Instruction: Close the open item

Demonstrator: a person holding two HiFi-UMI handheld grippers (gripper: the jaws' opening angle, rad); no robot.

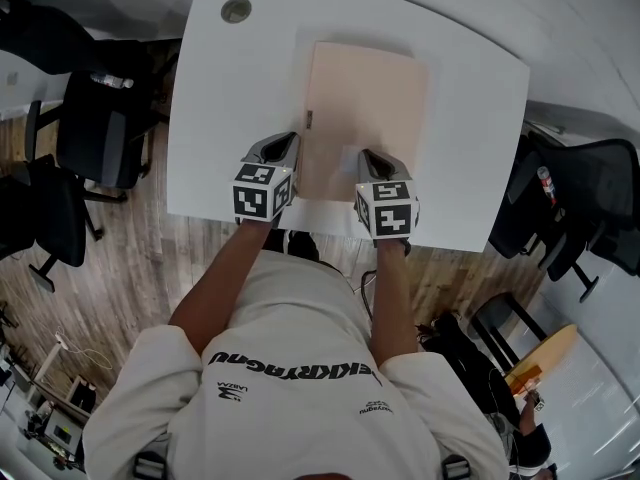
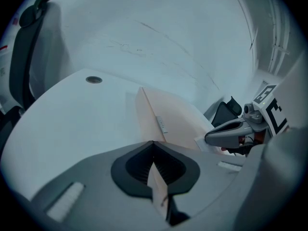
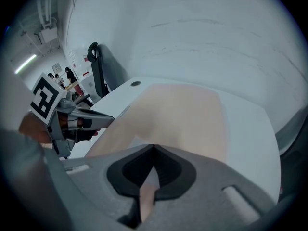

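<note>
A flat pale beige folder [image 1: 365, 108] lies on the white table [image 1: 230, 118], with a small label on its left edge. My left gripper [image 1: 292, 143] is at the folder's near left corner, my right gripper [image 1: 370, 158] at its near edge. In the left gripper view the left gripper [image 2: 154, 150] is shut on a thin beige sheet, with the folder [image 2: 168, 114] running ahead and the right gripper [image 2: 231, 134] beside it. In the right gripper view the right gripper [image 3: 154, 153] is shut on a beige sheet of the folder [image 3: 187, 114]. The left gripper [image 3: 84, 117] is at the left there.
A round cable grommet [image 1: 236, 10] sits in the table's far left corner. Black office chairs stand left [image 1: 95, 128] and right [image 1: 580, 198] of the table on a wooden floor. The table's near edge runs just behind both grippers.
</note>
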